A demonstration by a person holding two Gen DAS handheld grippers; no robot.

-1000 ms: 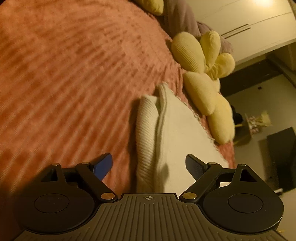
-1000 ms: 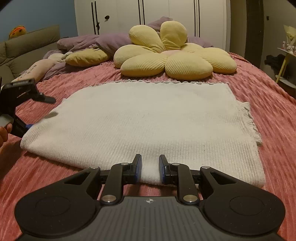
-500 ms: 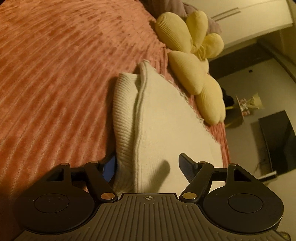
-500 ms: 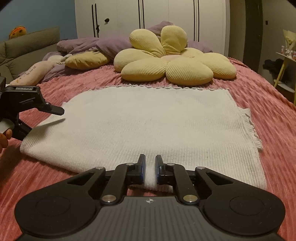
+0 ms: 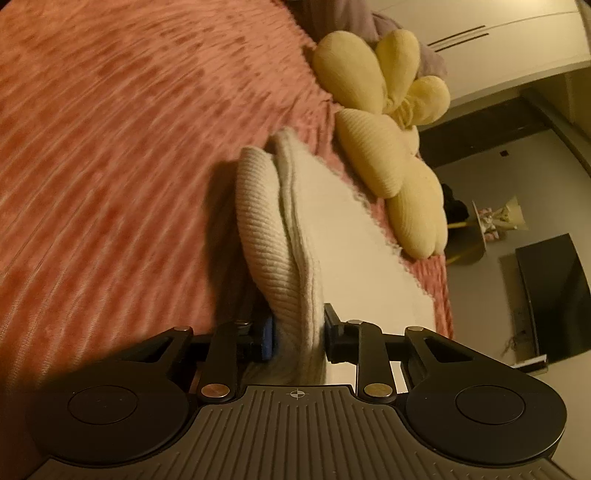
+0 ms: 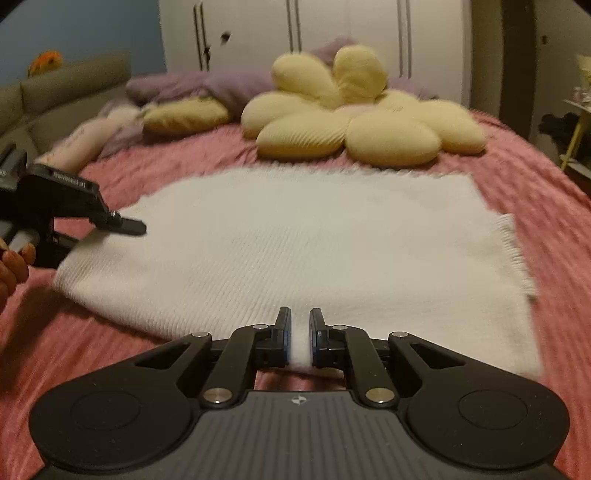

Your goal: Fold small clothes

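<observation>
We see a white knitted garment (image 6: 295,251) lying flat on a pink ribbed bedspread (image 6: 535,177), with one claw at each of two edges.

Right wrist view: the right claw (image 6: 300,334) is closed on the near edge of the garment, and a narrow strip of white knit fills the slot between its blue-faced fingers (image 6: 283,332). The garment spreads away from this claw as a broad rectangle, and a ribbed, fringed border (image 6: 517,254) forms its right-hand side. At the left margin we find the left claw (image 6: 125,227), seen from the side at the garment's left edge, with one black finger lying over the cloth; part of a hand (image 6: 13,266) grips its handle.

Left wrist view: the left claw (image 5: 298,338) is closing, and the folded edge of the garment (image 5: 280,236) stands between its fingers. The layers of knit bunch up there and both pads lie against the cloth. The upper surface of the garment runs away to the right of this edge, while the bedspread (image 5: 110,166) fills the left of the picture.

Beyond the garment's far edge, near it, rests a yellow flower-shaped cushion (image 6: 354,118). Behind that lie purple bedding (image 6: 192,83) and a white wardrobe (image 6: 332,33). A grey sofa (image 6: 55,96) stands at the left.
</observation>
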